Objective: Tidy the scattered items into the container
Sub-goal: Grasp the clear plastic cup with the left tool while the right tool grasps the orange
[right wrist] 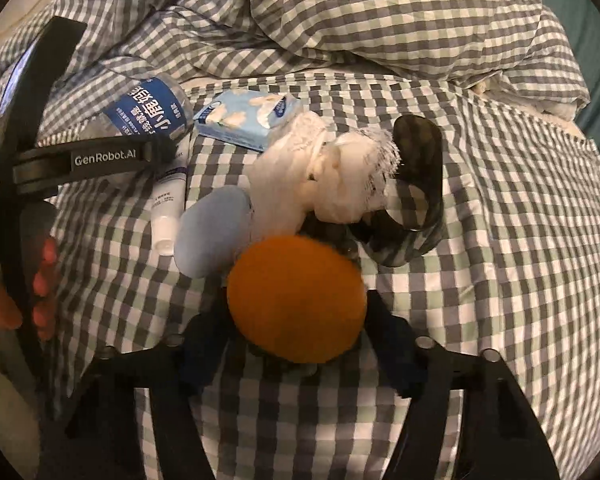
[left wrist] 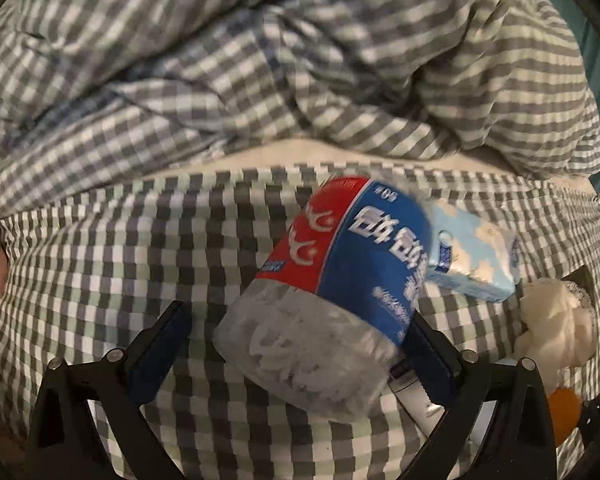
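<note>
On the bed with the grey, green and white checked sheet [right wrist: 480,240], the things lie in one loose group below the rumpled checked duvet [right wrist: 360,20].

At the left of the group, the left gripper [left wrist: 296,344] has its jaws spread around the clear plastic jar with a red and blue label [left wrist: 332,280]. The jar is blurred and tilted between the blue pads; the right pad looks to touch its side, while the left pad stands apart from it. Under the jar lies a white tube with a white cap [right wrist: 167,208]. Just beside the jar, toward the duvet, lies the pale blue tissue pack with white clouds [right wrist: 244,120].

Next comes a smooth pale blue oval object [right wrist: 212,232], and beside it a white plush toy [right wrist: 332,176] that touches the tissue pack. Right of the toy lies a dark transparent glass cup [right wrist: 416,196] on its side.

Nearest to the lower edge of the bed, the right gripper [right wrist: 296,344] has the round orange fruit [right wrist: 296,300] between its jaws. They are half spread, and the blur hides whether the pads press on it.

A hand [right wrist: 16,292] holds the left tool. No container is in either view.
</note>
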Demonstrator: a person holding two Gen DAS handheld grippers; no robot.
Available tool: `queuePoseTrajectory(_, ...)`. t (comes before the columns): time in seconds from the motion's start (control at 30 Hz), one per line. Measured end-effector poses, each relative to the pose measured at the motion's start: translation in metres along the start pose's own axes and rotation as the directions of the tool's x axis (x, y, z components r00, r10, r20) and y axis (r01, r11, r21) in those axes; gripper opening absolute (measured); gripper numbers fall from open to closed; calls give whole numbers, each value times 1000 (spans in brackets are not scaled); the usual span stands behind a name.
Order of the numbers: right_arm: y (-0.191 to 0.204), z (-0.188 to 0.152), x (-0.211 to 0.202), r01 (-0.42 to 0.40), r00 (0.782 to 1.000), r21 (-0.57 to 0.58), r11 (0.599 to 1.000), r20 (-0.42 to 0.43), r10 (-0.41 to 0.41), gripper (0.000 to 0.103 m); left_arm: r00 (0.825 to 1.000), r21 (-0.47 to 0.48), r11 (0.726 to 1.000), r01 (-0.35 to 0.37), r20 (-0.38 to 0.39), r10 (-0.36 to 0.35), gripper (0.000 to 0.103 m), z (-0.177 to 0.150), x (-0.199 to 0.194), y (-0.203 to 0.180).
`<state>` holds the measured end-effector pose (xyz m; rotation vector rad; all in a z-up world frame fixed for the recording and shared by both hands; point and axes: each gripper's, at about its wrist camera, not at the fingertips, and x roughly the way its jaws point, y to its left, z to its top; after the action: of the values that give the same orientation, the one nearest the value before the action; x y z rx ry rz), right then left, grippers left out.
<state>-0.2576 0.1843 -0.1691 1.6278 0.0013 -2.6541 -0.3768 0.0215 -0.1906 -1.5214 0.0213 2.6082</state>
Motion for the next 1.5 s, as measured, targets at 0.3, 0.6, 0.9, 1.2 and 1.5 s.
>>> queuePoseTrajectory(0.3,-10,-7,-27,-43,999,50,998,29,42,28,998,59,997,-59,28,57,68,-14,-32,-13)
queuePoseTrajectory(0.6,-25,-20,-75,-113,992,78,990,61,109,2,994,-8,998,-69,82,69,62,-42,-104,-13)
queuePoseTrajectory(0.9,-42,-18,-72,-160,983,148,976,110,144,96,997,-10,998,-58,58,59,98,-68,-104,-6)
queuePoseTrajectory(1.2,-23,18,-16,-46,998,67,997,49,42,91,997,-29,1000,-7,-72,5,98,-112,-83,-9)
queuePoseTrajectory(1.5,-19,10,-21,-54,998,78,995,37,51,55,997,0,1000,-8,-77,8,64,-130,-64,-13)
